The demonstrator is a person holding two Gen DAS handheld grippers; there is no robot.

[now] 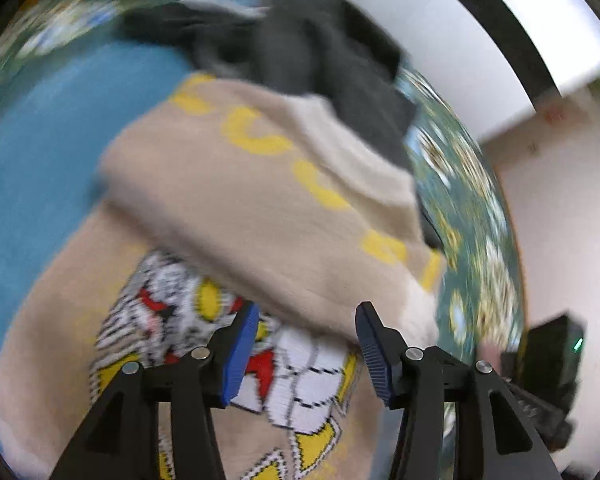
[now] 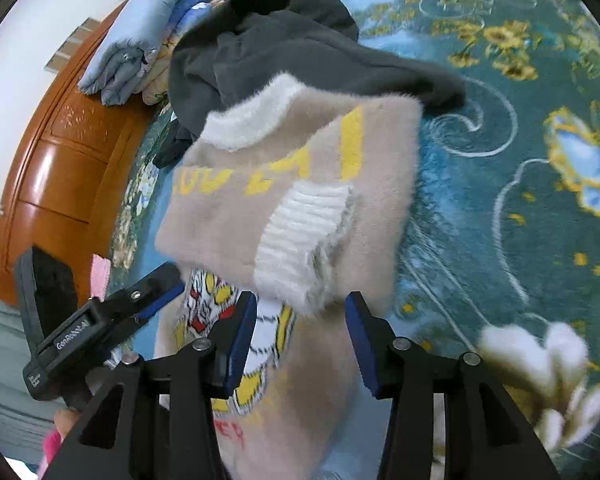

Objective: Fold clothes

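The beige sweater [image 2: 292, 184] lies on a bed covered with a teal floral blanket [image 2: 540, 100]. It is fuzzy, with yellow letters and a cartoon figure in white, red and yellow. Its upper part is folded over the lower part, so most of the cartoon figure is hidden under the fold. A white ribbed cuff [image 2: 300, 240] rests on top of the folded part, near the fold edge. The white collar [image 2: 252, 120] is at the far end, touching a dark grey garment [image 2: 300, 48] that is bunched behind the sweater.

The right tool [image 2: 300, 340] is above the lower part of the sweater with its two blue pads apart and nothing between them. The left tool [image 1: 306, 344] is also spread wide and holds nothing; it is over the cartoon figure, just beside the fold edge. In the right wrist view the left tool appears at the left border, and its lower part is cut off.

The left wrist view is strongly blurred, so the yellow letters cannot be read there. Behind the dark garment lies a folded light blue quilt [image 2: 140, 28], beside a brown wooden headboard [image 2: 68, 152]. A cream fluffy thing [image 2: 548, 364] at the lower right is hard to identify.
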